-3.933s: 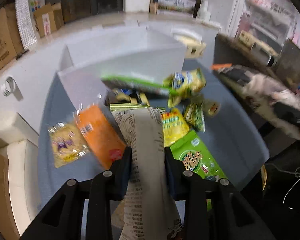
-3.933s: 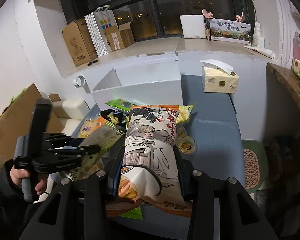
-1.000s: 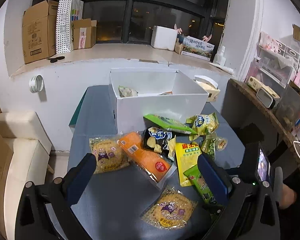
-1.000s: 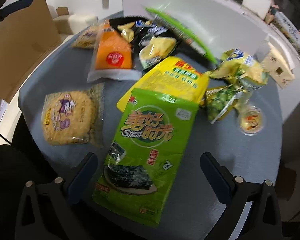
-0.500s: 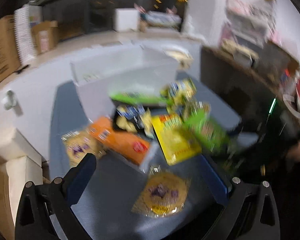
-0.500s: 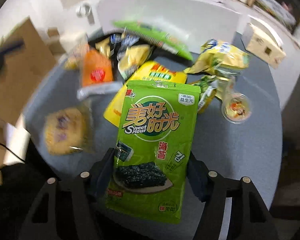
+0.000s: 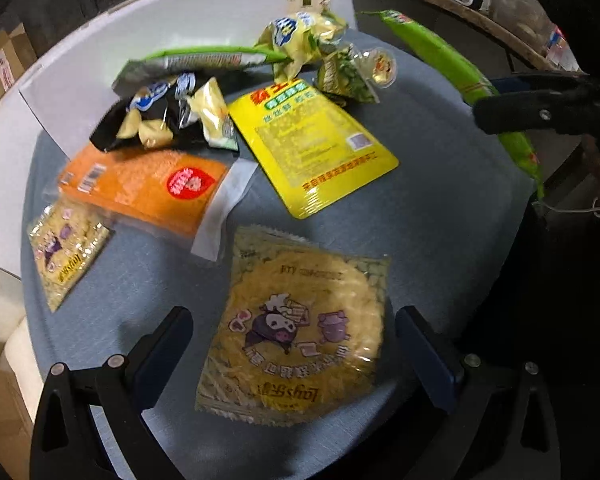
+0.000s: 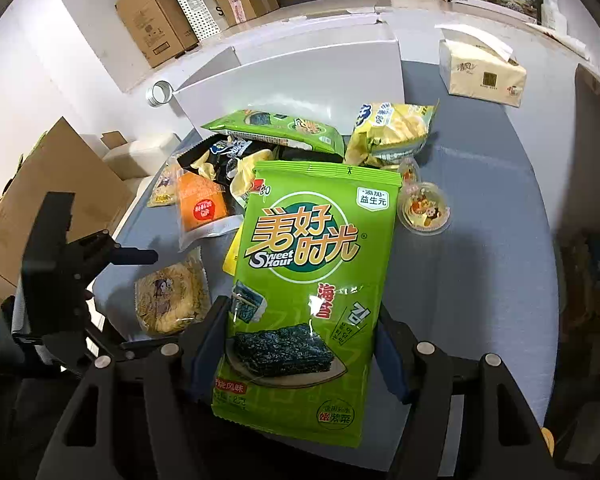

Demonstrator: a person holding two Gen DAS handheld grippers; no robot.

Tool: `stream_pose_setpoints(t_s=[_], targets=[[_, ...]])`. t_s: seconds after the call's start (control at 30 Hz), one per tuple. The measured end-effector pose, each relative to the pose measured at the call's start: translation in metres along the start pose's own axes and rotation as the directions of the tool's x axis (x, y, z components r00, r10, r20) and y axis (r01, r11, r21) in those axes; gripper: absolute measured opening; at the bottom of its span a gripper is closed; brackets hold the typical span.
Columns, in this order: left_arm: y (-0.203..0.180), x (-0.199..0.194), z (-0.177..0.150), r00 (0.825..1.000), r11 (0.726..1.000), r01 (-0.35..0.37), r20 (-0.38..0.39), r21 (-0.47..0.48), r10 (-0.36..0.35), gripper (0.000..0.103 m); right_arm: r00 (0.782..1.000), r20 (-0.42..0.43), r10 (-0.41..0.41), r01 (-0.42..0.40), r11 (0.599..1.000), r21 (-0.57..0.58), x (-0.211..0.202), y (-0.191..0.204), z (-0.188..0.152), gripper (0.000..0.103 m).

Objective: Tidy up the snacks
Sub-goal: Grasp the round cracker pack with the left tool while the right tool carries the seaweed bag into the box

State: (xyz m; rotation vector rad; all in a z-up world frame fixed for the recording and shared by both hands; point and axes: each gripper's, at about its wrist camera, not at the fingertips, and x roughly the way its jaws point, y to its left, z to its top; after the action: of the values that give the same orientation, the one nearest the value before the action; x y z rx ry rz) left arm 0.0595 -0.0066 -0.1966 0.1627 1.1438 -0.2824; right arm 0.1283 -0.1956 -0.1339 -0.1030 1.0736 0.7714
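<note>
Glossy green plastic-film seaweed pkt [image 8: 300,292]; clear, crinkly round noodle-snack pkt [image 7: 296,332]; matt grey-blue cloth table cover [image 7: 432,216].

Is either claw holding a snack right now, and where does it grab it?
The right gripper pinches the green seaweed packet by its lower side edges. The left gripper is open above the round noodle snack, holding nothing.

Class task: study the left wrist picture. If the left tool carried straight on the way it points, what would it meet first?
Most likely the round yellow noodle snack packet, lying flat on the grey table between the open left tool fingers; depth is uncertain.
</note>
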Motion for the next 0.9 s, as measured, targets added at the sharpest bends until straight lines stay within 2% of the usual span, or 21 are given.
stream_pose_setpoints(t_s=[0.03,0.07,0.1,0.13,0.17,0.27,0.37,0.53,0.67,0.77,0.9], targets=[[0.001,0.001,0.0,1.0,1.0,-0.013,0.003,0.001,0.013,0.103,1.0,-0.001,0.003,-0.003,1.0,0.001,0.004,-0.001,0.001,0.071],[0.002,0.003,0.0,1.0,1.0,-0.026,-0.001,0.002,0.026,0.099,1.0,-0.002,0.007,-0.007,1.0,0.0,0.001,-0.001,0.0,0.071],[0.004,0.005,-0.001,1.0,1.0,-0.002,-0.012,-0.009,0.002,0.096,1.0,-0.002,0.006,-0.006,1.0,-0.002,0.008,0.001,0.003,0.071],[0.006,0.001,-0.002,1.0,1.0,0.006,0.001,-0.014,-0.006,0.085,1.0,-0.002,0.006,-0.006,1.0,-0.005,0.012,0.002,0.005,0.071],[0.007,-0.004,-0.002,1.0,1.0,0.013,0.024,-0.017,-0.013,0.079,1.0,-0.001,0.008,-0.008,1.0,-0.007,0.012,0.002,0.006,0.071],[0.014,-0.015,-0.001,0.999,0.998,0.01,0.034,-0.06,-0.008,0.079,1.0,0.004,0.006,-0.005,1.0,-0.007,0.008,0.001,0.005,0.071],[0.015,-0.031,-0.009,0.997,0.997,0.036,0.07,-0.069,-0.032,0.079,1.0,0.011,0.007,-0.007,1.0,-0.008,0.005,0.0,0.005,0.071],[0.018,-0.078,-0.012,0.981,0.993,0.09,0.176,-0.072,-0.076,0.079,0.999,0.032,0.019,-0.019,1.0,-0.009,-0.004,0.001,0.006,0.071],[0.021,-0.118,-0.002,0.96,0.993,0.077,0.274,-0.087,-0.05,0.079,0.998,0.058,0.04,-0.039,0.999,-0.014,-0.015,0.003,0.01,0.071],[0.03,-0.141,0.01,0.938,0.992,0.066,0.346,-0.11,-0.024,0.079,0.996,0.083,0.038,-0.036,0.999,-0.024,-0.023,0.005,0.017,0.071],[0.054,-0.157,0.05,0.919,0.985,0.015,0.391,-0.172,0.055,0.079,0.989,0.145,0.02,-0.013,0.999,-0.052,-0.034,0.008,0.044,0.071]])
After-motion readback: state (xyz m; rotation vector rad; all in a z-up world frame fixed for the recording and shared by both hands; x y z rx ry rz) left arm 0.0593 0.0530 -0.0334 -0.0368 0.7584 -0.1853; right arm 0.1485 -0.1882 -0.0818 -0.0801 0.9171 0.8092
